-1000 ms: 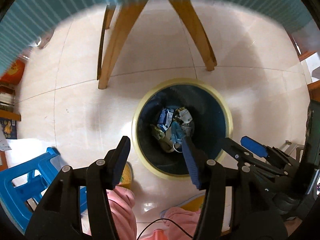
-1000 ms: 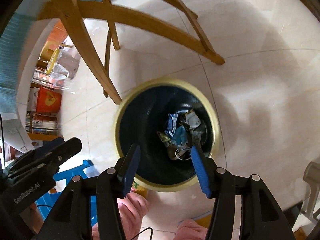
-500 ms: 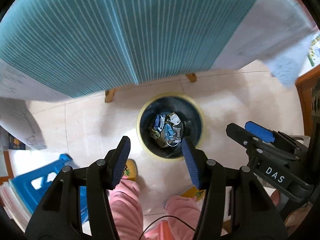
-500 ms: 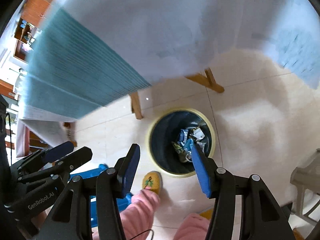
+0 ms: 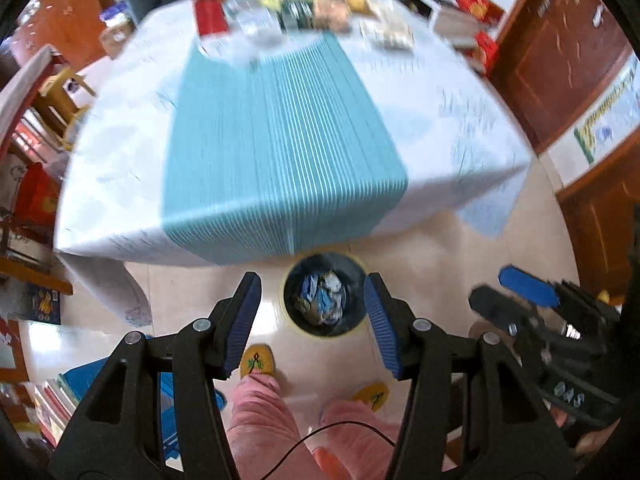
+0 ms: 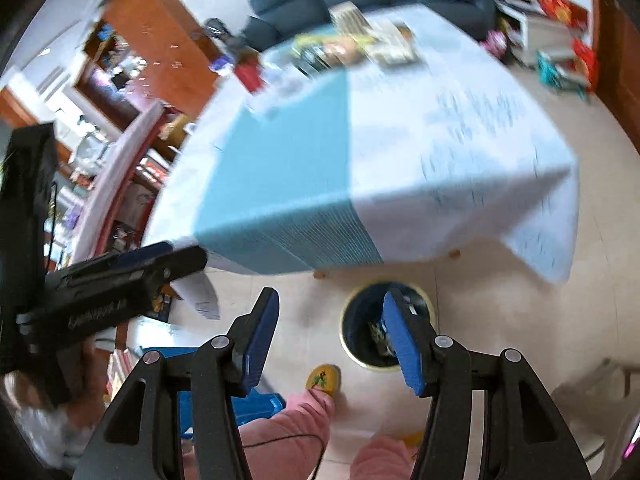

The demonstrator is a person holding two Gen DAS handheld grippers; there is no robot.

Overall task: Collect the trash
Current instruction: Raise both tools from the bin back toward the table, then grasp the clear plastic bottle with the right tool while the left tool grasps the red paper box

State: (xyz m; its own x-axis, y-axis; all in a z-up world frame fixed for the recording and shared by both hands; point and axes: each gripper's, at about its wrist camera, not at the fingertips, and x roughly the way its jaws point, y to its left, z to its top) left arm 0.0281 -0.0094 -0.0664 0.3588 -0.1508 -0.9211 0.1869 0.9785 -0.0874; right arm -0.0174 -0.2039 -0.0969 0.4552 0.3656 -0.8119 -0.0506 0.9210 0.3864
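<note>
A dark trash bin [image 5: 294,322] with a yellow rim stands on the tiled floor just in front of the table, far below both grippers. Crumpled blue and white trash [image 5: 322,300] lies in its bottom. My left gripper [image 5: 312,282] hangs high above the bin, open and empty. My right gripper [image 6: 331,300] is just as high, its jaws opening with nothing between them; its right finger covers part of the bin [image 6: 360,336]. In the left wrist view the right gripper [image 5: 510,294] shows at the right. The left gripper [image 6: 180,257] shows at the left of the right wrist view.
A table [image 5: 460,120] under a white cloth and a teal striped runner [image 5: 280,140] fills the view ahead, with blurred boxes and packets [image 5: 320,12] at its far end. A person's pink trouser legs [image 5: 260,408] and yellow slippers [image 5: 258,360] are below. A blue stool [image 6: 256,404] stands left.
Both grippers have risen from just above the bin to above table height. The bin now looks small and the tabletop has come into view. Nothing was picked up.
</note>
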